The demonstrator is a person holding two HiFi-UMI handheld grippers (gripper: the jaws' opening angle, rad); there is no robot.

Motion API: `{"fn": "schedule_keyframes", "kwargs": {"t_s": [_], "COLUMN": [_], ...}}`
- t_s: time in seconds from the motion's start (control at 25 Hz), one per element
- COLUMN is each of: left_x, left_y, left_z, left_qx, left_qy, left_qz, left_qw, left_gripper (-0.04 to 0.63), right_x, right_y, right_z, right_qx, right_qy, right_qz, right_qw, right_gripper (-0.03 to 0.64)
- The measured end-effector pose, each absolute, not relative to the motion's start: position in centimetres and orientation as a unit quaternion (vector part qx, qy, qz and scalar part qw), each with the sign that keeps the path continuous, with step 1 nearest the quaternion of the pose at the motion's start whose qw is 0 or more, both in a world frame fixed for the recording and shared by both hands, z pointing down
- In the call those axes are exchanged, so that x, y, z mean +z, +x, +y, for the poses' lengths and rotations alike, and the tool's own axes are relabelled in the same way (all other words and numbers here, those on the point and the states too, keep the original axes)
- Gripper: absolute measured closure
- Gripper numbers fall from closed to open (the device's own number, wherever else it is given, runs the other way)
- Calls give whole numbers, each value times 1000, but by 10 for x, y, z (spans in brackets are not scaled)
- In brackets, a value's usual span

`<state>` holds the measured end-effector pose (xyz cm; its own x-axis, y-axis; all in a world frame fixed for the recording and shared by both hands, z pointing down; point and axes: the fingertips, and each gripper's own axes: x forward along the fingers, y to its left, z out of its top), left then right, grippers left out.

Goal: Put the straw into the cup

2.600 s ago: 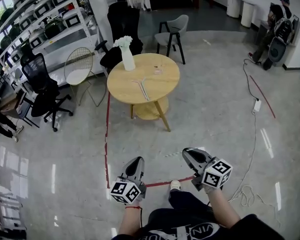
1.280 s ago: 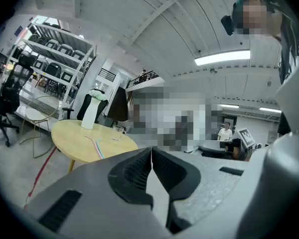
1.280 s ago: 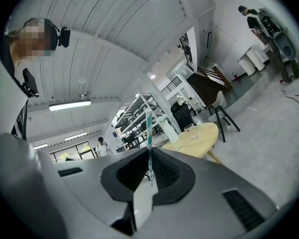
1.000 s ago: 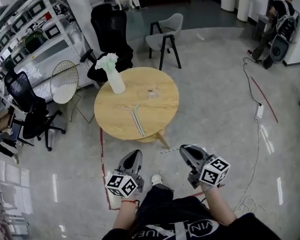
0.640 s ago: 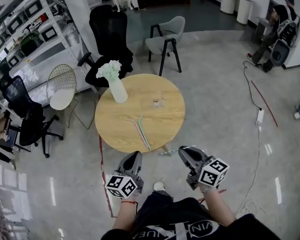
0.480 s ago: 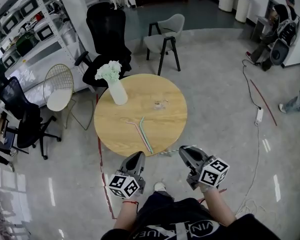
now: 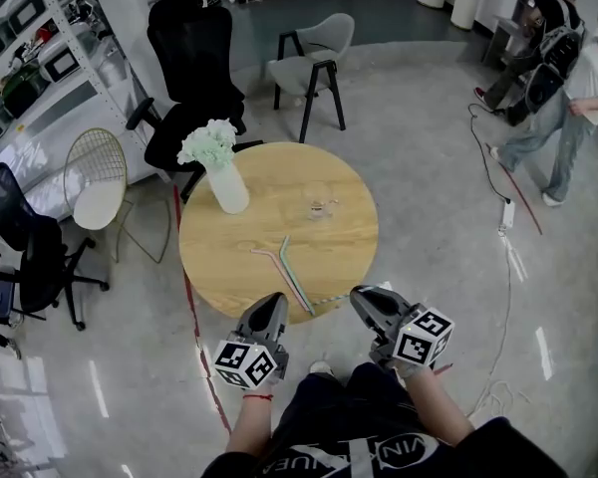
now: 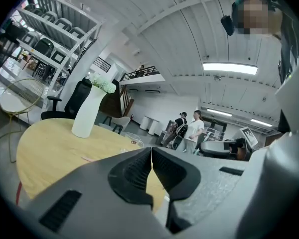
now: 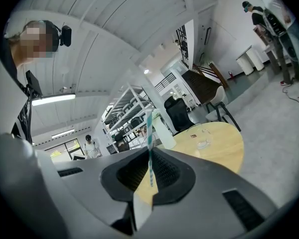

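Right gripper (image 9: 150, 169) has its jaws pressed onto a teal-and-white striped straw (image 9: 149, 133), which stands nearly upright out of the pads in the right gripper view; in the head view that gripper (image 7: 360, 296) sits off the table's rim at about 5 o'clock, and the held straw (image 7: 331, 299) pokes out toward 9 o'clock over the table edge. Left gripper (image 8: 151, 156) has its ridged pads closed flat against each other with nothing between them, and it hangs (image 7: 272, 300) just off the rim at about 6 o'clock. On the round wooden table (image 7: 339, 252), the clear cup (image 7: 322, 207) stands upright at about 2 o'clock from the tabletop's centre, well apart from the held straw; it is too small to tell whether anything lies in it. At about 10 o'clock a white vase (image 7: 229, 189) holds a bunch of pale green-white flowers (image 7: 208, 144). Two loose straws (image 7: 291, 272) lie side by side on the wood toward 6 o'clock, outside any container. Beyond the table, a black office chair (image 7: 184, 53) stands at 11 o'clock and a grey chair (image 7: 314, 53) at 12.
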<state>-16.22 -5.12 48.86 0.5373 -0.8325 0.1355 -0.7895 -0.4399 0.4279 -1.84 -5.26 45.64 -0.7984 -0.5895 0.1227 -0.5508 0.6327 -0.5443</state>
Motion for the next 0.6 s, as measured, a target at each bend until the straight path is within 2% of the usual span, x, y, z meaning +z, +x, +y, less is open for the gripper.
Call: {"fn": "schedule_keyframes", "kwargs": {"t_s": [0.6], "left_x": [497], "left_y": [-203], "left_z": [-89], "left_qx": [-53], "left_qy": [834], "left_qz": [-499], "left_qw": [227], "left_gripper": [581], "right_x": [459], "right_y": [-61], "right_z": [-107], "right_qx": [-292], "right_qy": [-290], "right_qz": [911], "right_qw": [35], "right_gripper": [595]}}
